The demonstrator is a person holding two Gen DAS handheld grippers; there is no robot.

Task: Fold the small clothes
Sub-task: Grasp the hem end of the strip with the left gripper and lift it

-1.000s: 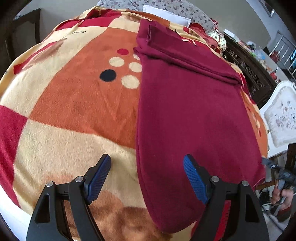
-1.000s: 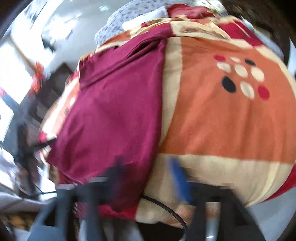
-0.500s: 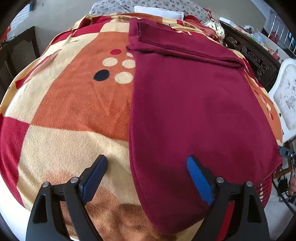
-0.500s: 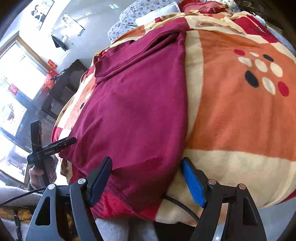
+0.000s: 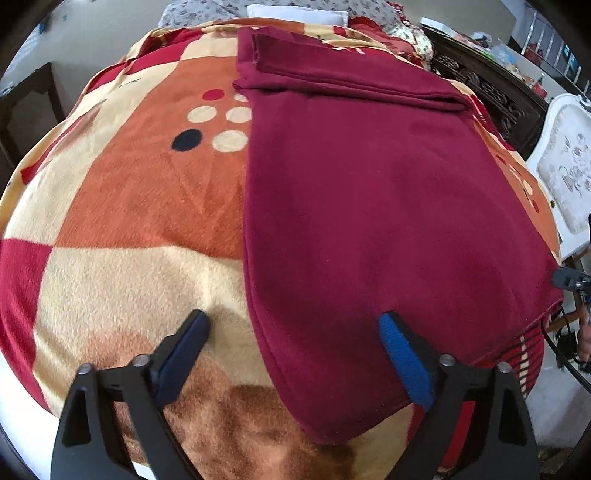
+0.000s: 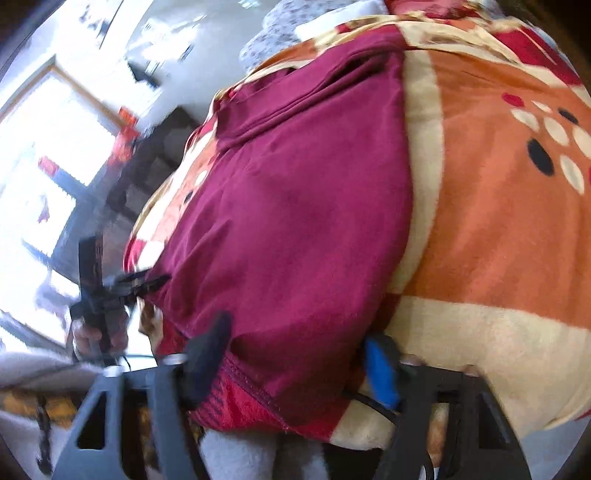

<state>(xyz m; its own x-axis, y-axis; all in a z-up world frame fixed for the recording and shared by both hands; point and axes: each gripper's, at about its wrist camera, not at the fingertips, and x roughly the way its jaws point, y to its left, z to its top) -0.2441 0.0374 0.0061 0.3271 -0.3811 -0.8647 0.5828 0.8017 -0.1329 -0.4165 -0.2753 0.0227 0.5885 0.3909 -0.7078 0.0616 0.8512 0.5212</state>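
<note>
A maroon garment (image 5: pixel 369 206) lies flat on the patterned blanket (image 5: pixel 129 206), its far end folded over in a band. My left gripper (image 5: pixel 293 321) is open just above the garment's near left corner, one finger over the blanket and the other over the cloth. In the right wrist view the same garment (image 6: pixel 295 221) hangs over the bed's edge. My right gripper (image 6: pixel 297 332) straddles its near hem, and its jaws are closing with the cloth between them. The pads do not clearly press on the cloth, and the picture is blurred.
The blanket covers a bed, with pillows (image 5: pixel 295 11) at the far end. A dark carved wooden piece (image 5: pixel 491 92) and a white upholstered chair (image 5: pixel 565 166) stand on the right. A hand holding the left gripper (image 6: pixel 99 295) shows beside bright windows.
The right gripper's jaws have narrowed around the garment's hem and its view has gone blurry again. The left gripper has shifted slightly, rolled a little and opened a bit wider over the near corner.
</note>
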